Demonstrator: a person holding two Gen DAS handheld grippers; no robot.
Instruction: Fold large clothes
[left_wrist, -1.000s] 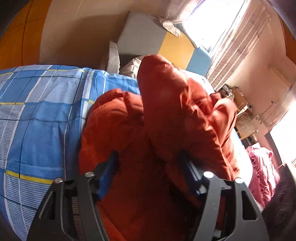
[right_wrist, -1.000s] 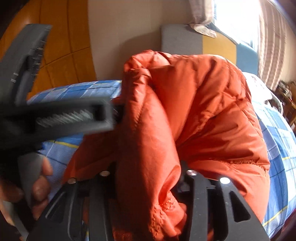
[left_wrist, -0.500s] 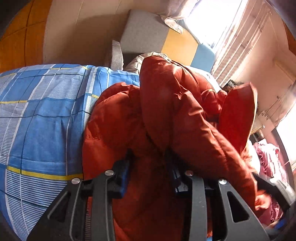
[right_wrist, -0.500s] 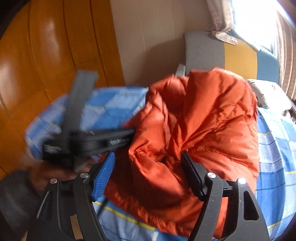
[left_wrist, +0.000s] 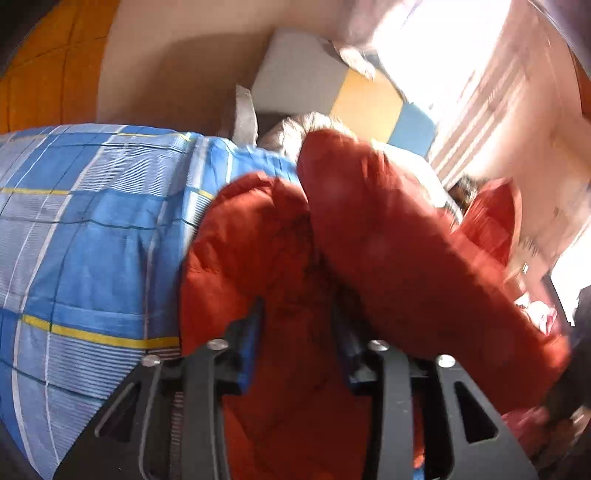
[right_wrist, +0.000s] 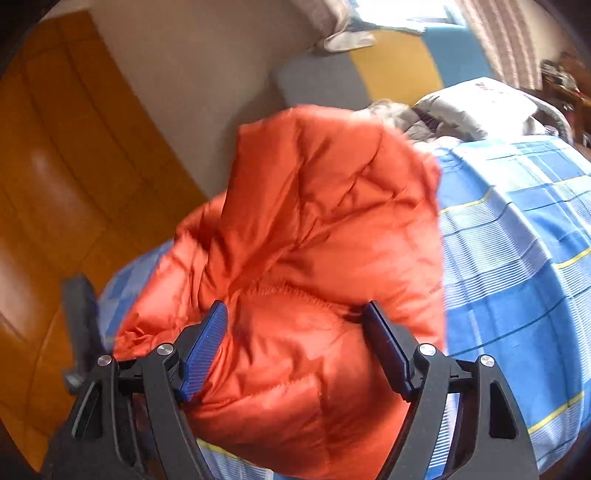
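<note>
On the checked bed (right_wrist: 517, 258), the left gripper (left_wrist: 299, 332) has its opening jaws around orange jacket (right_wrist: 314, 240) fabric, while the right gripper (right_wrist: 295, 343) is closing from wide, pads apart from it.

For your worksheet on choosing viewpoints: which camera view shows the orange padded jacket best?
The right wrist view: the orange padded jacket shows almost whole, bunched on the blue checked bedspread, quilting visible. The left wrist view, blurred and close, shows only dark folds.

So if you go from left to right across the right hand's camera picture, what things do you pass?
Wooden door → orange puffy jacket → blue checked bedsheet.
</note>
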